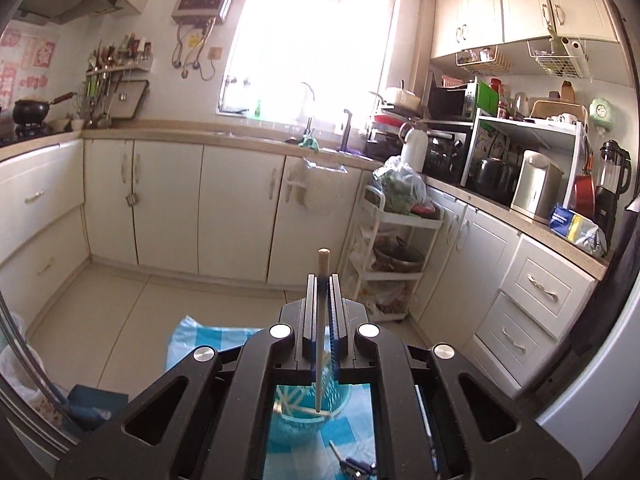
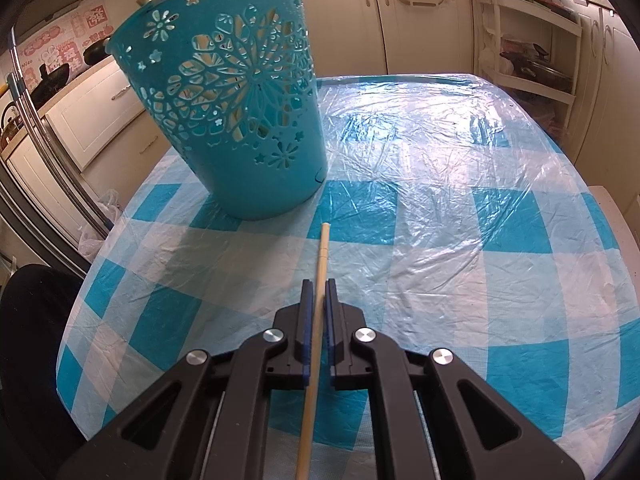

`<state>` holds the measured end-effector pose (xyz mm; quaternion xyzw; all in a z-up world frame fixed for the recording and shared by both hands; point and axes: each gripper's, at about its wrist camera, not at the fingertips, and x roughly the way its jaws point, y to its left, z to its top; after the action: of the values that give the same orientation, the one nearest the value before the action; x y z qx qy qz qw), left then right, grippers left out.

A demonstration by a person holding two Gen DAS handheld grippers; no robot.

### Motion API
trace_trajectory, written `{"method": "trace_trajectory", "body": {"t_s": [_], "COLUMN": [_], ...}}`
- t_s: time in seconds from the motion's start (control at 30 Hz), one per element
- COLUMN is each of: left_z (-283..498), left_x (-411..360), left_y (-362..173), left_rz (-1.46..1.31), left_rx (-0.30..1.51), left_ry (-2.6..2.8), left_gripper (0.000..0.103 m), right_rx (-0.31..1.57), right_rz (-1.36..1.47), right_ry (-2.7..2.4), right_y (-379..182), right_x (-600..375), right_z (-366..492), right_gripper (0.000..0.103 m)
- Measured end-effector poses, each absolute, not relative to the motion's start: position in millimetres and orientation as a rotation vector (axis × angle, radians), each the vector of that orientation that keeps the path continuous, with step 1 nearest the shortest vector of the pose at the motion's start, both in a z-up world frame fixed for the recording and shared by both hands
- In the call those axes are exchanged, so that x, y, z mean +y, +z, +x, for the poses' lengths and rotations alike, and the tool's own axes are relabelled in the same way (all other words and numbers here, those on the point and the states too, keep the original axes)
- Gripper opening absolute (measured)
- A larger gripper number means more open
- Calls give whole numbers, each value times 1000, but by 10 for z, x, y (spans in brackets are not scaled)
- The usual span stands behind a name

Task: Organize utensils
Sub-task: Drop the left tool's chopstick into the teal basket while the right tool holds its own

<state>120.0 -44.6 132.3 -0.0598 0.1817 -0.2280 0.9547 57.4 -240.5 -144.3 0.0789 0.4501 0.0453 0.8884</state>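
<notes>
Chopstick pinched between the right gripper fingers lies low over the checked bench, near the teal basket; the left gripper fingers pinch a second chopstick above the basket.

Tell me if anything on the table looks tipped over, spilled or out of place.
Nothing stands out. The blue basket stands upright on the checked tablecloth, sticks showing through its cutouts. Each gripper is shut on one chopstick: the left gripper on one, the right gripper on another.
</notes>
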Motion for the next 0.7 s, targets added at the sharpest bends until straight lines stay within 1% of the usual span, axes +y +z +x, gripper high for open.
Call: {"method": "trace_trajectory", "body": {"t_s": [0.13, 0.37, 0.4, 0.47, 0.53, 0.67, 0.7], "left_z": [1459, 1923, 1961, 2016, 2081, 2048, 2029], "left_x": [-571, -844, -877, -945, -976, -915, -892], "left_y": [1228, 615, 527, 368, 191, -6, -36], "left_rz": [-110, -44, -33, -10, 16, 17, 20], "left_rx": [372, 481, 499, 534, 582, 624, 625], "left_ry": [-434, -392, -389, -381, -377, -367, -362], "left_gripper": [5, 5, 5, 5, 6, 7, 12], "right_rx": [935, 935, 934, 932, 930, 926, 926], "right_rz": [171, 183, 186, 185, 172, 177, 183], "right_ry": [97, 102, 106, 122, 128, 134, 132], "right_y": [-1443, -1445, -1445, -1443, -1441, -1443, -1443], "right_x": [-2421, -2427, -2429, -2420, -2396, -2391, -2408], "right_z": [584, 576, 577, 576, 574, 571, 573], "right_gripper": [6, 7, 7, 14, 17, 18, 18]}}
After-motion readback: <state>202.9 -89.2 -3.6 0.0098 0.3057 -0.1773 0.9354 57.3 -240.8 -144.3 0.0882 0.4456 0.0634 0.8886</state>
